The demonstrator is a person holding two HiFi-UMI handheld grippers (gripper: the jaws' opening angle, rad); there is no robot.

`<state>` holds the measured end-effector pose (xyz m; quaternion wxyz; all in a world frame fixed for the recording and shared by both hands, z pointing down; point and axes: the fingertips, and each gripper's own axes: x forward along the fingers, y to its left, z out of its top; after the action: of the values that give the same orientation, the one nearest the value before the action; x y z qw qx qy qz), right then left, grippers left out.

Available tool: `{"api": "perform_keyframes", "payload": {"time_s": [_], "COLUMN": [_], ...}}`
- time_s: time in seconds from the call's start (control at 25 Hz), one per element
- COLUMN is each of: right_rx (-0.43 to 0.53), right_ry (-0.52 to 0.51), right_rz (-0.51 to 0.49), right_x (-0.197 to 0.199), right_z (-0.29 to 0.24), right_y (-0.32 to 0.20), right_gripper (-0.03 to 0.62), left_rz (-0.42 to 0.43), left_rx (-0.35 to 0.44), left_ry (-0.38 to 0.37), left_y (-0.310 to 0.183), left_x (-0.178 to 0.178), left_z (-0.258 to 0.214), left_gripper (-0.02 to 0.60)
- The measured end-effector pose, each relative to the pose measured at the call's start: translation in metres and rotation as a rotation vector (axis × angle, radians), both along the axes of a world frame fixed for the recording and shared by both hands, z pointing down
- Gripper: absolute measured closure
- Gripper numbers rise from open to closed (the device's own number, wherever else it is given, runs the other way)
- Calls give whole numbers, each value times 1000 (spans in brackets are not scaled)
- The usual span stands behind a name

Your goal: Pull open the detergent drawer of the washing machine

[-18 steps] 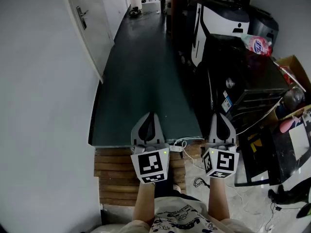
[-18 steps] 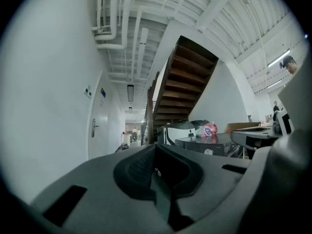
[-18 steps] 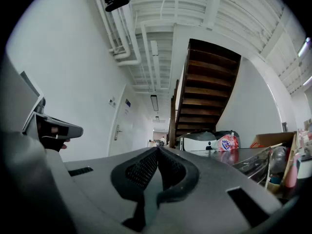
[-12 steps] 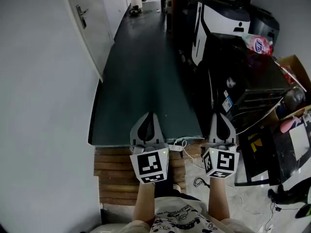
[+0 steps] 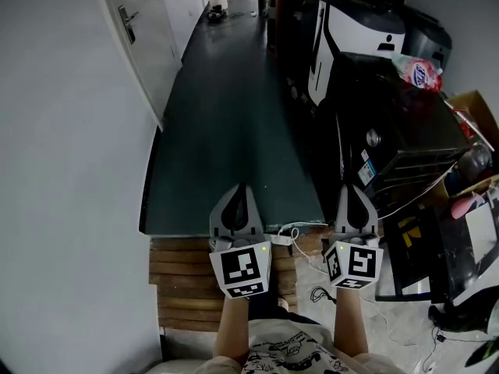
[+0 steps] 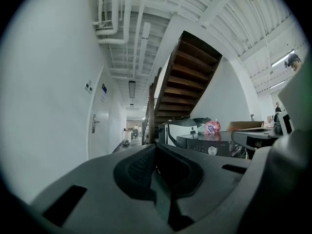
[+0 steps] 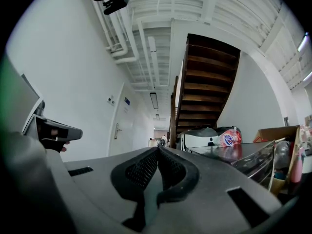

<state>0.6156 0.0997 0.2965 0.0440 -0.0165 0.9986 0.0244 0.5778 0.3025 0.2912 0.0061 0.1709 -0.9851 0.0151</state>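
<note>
Two claws wait empty: the left claw (image 5: 240, 189) and the right claw (image 5: 351, 187) each have their jaws pressed together on nothing, held level side by side over the near edge of the dark floor (image 5: 226, 115). The washing machine (image 5: 394, 123), a black cabinet with a round knob (image 5: 373, 137), stands along the floor's right edge, ahead of the right claw and well apart from it. Its detergent drawer cannot be picked out from here. The task looks barely begun, still at the approach. Next, the right claw probably must swing towards the machine's front, part its jaws and find the drawer's lip.
</note>
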Motion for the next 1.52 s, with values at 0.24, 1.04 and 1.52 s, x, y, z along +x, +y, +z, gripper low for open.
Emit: {"api": "perform_keyframes", "payload": {"time_s": [0.24, 1.04, 1.52], "right_rx": [8, 9, 9], "right_ry": [11, 48, 72], "right_rz": [-9, 40, 92], "right_x": [-42, -222, -279], "right_z": [5, -58, -72], "right_y": [-3, 10, 28], "right_gripper": [576, 375, 358], "left_rz": [-1, 97, 138], "left_rx": [0, -13, -10], "left_ry": [14, 61, 94], "left_y": [-4, -3, 16], "left_x": [-41, -238, -305], "left_z": [6, -50, -59], "left_gripper": [568, 568, 568]}}
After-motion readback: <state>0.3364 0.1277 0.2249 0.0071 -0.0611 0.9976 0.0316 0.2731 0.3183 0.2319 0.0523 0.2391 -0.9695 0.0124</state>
